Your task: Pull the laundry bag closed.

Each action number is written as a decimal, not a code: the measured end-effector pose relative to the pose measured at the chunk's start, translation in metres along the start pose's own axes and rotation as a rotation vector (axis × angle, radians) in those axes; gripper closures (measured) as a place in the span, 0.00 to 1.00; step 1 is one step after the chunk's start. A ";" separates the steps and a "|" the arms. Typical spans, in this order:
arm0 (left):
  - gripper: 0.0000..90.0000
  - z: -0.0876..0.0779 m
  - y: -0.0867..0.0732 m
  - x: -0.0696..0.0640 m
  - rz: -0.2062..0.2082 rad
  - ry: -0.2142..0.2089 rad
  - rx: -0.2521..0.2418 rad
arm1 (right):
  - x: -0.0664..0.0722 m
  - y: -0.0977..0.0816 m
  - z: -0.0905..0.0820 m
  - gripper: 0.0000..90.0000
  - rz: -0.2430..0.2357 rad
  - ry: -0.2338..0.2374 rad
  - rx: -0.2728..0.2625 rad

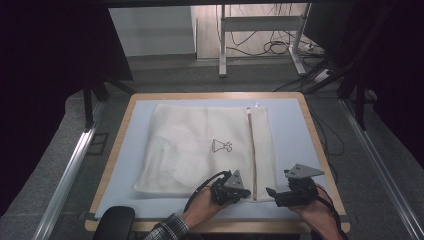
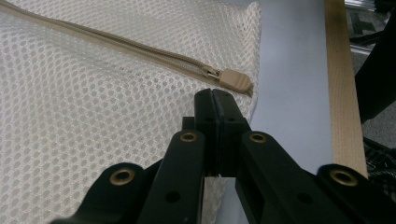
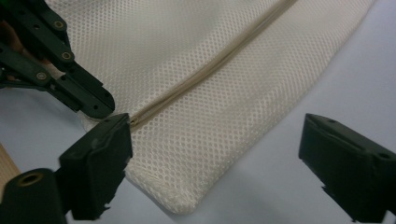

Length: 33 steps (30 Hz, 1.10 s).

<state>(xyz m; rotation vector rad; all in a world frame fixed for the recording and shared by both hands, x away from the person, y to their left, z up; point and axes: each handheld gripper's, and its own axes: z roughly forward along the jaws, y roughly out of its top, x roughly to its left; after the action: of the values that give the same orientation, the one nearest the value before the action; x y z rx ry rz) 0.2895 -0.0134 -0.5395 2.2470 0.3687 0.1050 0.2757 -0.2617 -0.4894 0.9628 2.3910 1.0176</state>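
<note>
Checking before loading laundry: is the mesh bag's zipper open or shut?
Shut. The zipper runs closed along the mesh bag, its tan pull parked at the near edge.

A white mesh bag (image 1: pixel 200 147) is covering most of the grey mat (image 1: pixel 290 130), leaving open strips along the mat's left and right sides. At the near edge the left gripper (image 1: pixel 243 193), jaws pressed together, is crowding the zipper's end (image 2: pixel 236 80). The right gripper (image 1: pixel 271 192), jaws spread wide, is straddling the bag's near corner (image 3: pixel 187 196), blocking that approach.
</note>
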 end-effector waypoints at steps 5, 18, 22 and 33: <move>1.00 0.000 0.000 0.001 -0.012 -0.007 -0.006 | 0.009 0.001 0.001 0.22 -0.051 -0.011 0.008; 1.00 0.000 0.000 0.003 -0.022 -0.016 -0.006 | 0.034 0.004 0.010 0.43 -0.165 0.054 0.036; 1.00 0.000 0.000 0.003 -0.029 -0.019 -0.006 | 0.037 0.004 0.010 0.49 -0.192 0.079 0.028; 1.00 0.000 -0.001 0.005 -0.035 -0.025 -0.003 | 0.048 0.004 0.020 0.56 -0.276 0.106 0.050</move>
<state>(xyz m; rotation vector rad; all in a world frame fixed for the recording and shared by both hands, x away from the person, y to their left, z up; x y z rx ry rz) 0.2938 -0.0113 -0.5400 2.2359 0.3938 0.0586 0.2552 -0.2162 -0.5028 0.5846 2.5570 0.9293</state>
